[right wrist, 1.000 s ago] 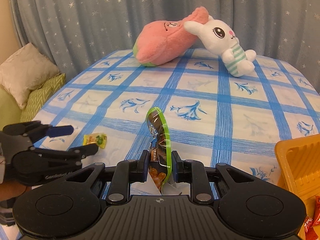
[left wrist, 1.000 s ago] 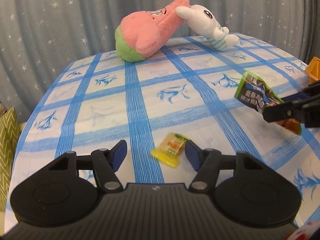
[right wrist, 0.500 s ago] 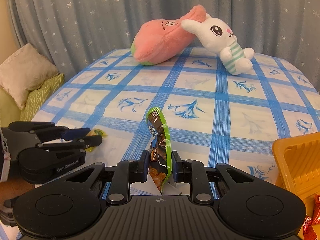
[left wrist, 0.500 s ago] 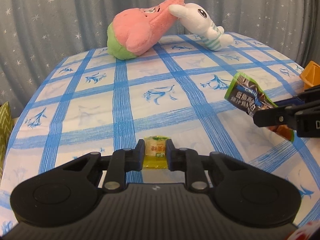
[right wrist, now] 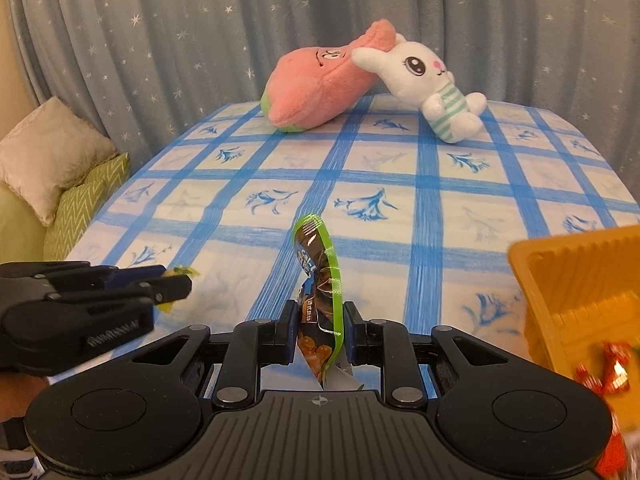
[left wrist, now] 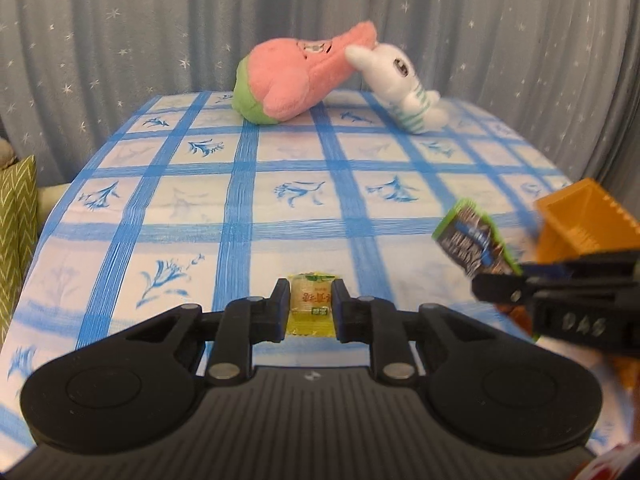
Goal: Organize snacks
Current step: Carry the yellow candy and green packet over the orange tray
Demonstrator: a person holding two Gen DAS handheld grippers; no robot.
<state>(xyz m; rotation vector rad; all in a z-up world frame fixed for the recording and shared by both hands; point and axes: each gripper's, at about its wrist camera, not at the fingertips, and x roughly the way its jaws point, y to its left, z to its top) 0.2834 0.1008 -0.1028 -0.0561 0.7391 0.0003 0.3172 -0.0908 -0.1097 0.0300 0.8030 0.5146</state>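
Left wrist view: I see a table [left wrist: 280, 216] under a white cloth with blue grid lines and blue flower prints, and a grey star-dotted curtain [left wrist: 120, 32] closing off the room behind it. At the far edge a pink and green plush [left wrist: 296, 76] leans against a white bunny plush [left wrist: 404, 88]. A green zigzag cushion [left wrist: 16, 216] shows at the left border. My left gripper [left wrist: 311, 306] has its jaws clamped tight on a small yellow candy packet [left wrist: 311, 304], held up off the cloth. At right my right gripper [left wrist: 500, 286] crosses in, blurred, pinching a green-edged dark snack bag [left wrist: 472, 242]; it partly covers an orange tray [left wrist: 584, 224] behind it.

Right wrist view: same checked cloth and curtain [right wrist: 140, 40], both plushes at the back, pink one [right wrist: 320, 84] touching the bunny [right wrist: 428, 80]. Off the table's left edge, a beige pillow [right wrist: 48, 152] rests on the green zigzag cushion [right wrist: 88, 196]. My right gripper [right wrist: 318, 338] is closed on the snack bag [right wrist: 320, 280], which stands on edge between the pads, top pointing away. The orange tray [right wrist: 568, 280] sits at right, near corner to me; red-wrapped pieces [right wrist: 608, 368] look to be inside it, though blur makes that unsure. My left gripper [right wrist: 176, 286] pokes in from the left, the yellow candy packet [right wrist: 180, 272] mostly hidden by its fingers.
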